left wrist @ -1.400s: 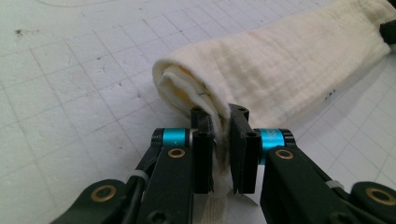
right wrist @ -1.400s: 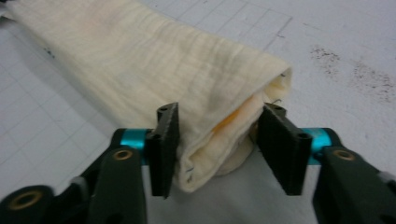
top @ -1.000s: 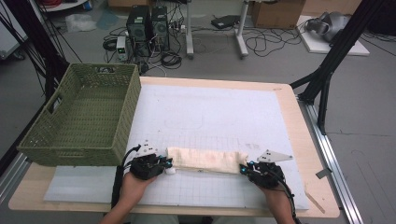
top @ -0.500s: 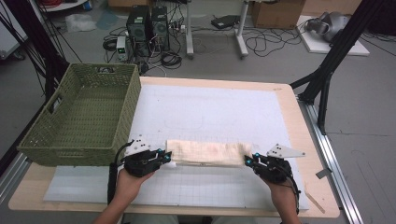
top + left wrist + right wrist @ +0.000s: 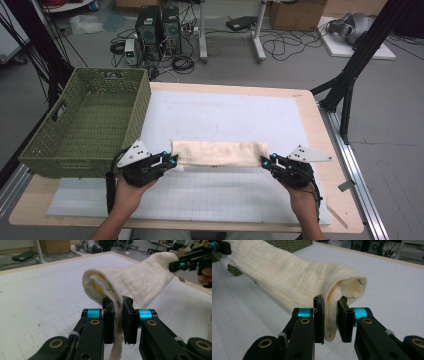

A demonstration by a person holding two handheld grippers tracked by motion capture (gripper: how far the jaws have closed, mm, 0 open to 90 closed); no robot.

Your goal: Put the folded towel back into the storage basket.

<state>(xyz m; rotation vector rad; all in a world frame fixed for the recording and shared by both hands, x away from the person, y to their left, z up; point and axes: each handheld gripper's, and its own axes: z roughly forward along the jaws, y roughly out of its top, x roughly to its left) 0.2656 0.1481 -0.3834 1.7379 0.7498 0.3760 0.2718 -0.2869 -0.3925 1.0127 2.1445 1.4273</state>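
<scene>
A folded cream cloth (image 5: 219, 153) hangs stretched between my two grippers, lifted a little off the white mat (image 5: 230, 115). My left gripper (image 5: 171, 162) is shut on the cloth's left end; in the left gripper view the fabric (image 5: 130, 282) is pinched between the black jaws of my left gripper (image 5: 118, 320) and a strip dangles below. My right gripper (image 5: 266, 162) is shut on the right end; the right gripper view shows the folded cloth (image 5: 287, 275) squeezed between the pads of my right gripper (image 5: 331, 320), running off to the far left.
A green woven basket (image 5: 85, 125) stands at the table's left, close to my left hand. The wooden table edge (image 5: 320, 130) runs along the right. Black stands, cables and computer cases sit on the floor beyond the table.
Both hands have risen, taking the cloth up off the mat. The cloth now hangs taut and a bit farther from the front edge.
</scene>
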